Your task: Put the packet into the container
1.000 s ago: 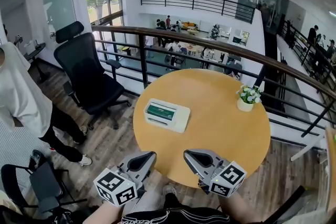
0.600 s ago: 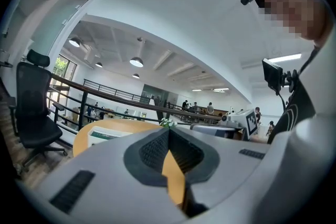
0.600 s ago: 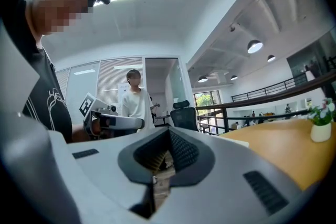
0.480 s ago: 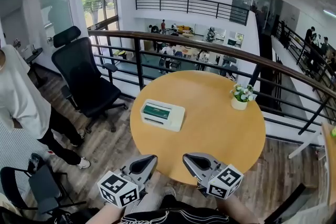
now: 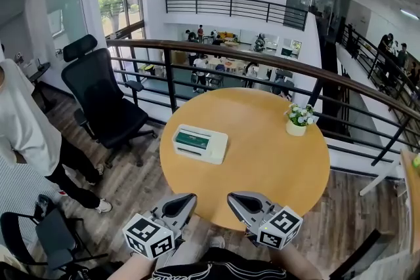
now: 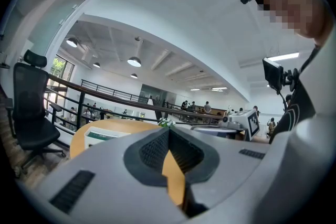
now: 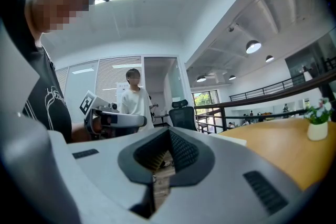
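A white rectangular container [image 5: 200,143] sits on the left part of the round wooden table [image 5: 262,164], with a green packet [image 5: 192,140] lying in it. My left gripper [image 5: 187,199] and right gripper [image 5: 234,197] hover side by side at the table's near edge, well short of the container. Both are shut with nothing between the jaws. In the left gripper view the closed left gripper [image 6: 169,131] points toward the container [image 6: 102,135]. In the right gripper view the closed right gripper [image 7: 169,132] faces away to the left, with the container's edge [image 7: 231,139] beside it.
A small white flower pot [image 5: 296,121] stands at the table's right rim. A black railing [image 5: 262,65] curves behind the table. A black office chair [image 5: 105,98] and a person in white [image 5: 26,134] are on the floor to the left.
The head view has drifted a little, so the table and container sit slightly further left. Both grippers keep the same place and stay shut.
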A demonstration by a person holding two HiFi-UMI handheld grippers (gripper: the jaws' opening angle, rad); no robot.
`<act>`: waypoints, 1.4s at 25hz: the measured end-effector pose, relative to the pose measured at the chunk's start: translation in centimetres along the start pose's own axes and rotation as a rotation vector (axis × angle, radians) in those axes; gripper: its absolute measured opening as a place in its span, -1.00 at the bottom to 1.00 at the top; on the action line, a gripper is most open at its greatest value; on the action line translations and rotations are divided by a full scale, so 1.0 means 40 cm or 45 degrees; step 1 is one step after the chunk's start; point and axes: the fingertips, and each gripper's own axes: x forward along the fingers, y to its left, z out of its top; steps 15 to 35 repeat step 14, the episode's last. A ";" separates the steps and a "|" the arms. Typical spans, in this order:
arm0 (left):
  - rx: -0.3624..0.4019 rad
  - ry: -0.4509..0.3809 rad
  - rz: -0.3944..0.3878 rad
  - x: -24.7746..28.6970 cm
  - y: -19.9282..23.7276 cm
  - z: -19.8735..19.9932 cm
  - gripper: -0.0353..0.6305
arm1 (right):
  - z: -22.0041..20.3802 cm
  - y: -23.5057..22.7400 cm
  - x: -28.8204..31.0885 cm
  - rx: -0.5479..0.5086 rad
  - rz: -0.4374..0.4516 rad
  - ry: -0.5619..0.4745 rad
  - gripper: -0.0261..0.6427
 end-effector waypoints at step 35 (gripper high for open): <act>-0.018 -0.005 0.002 0.007 -0.004 -0.008 -0.88 | -0.012 -0.006 -0.014 0.002 -0.016 0.017 -0.91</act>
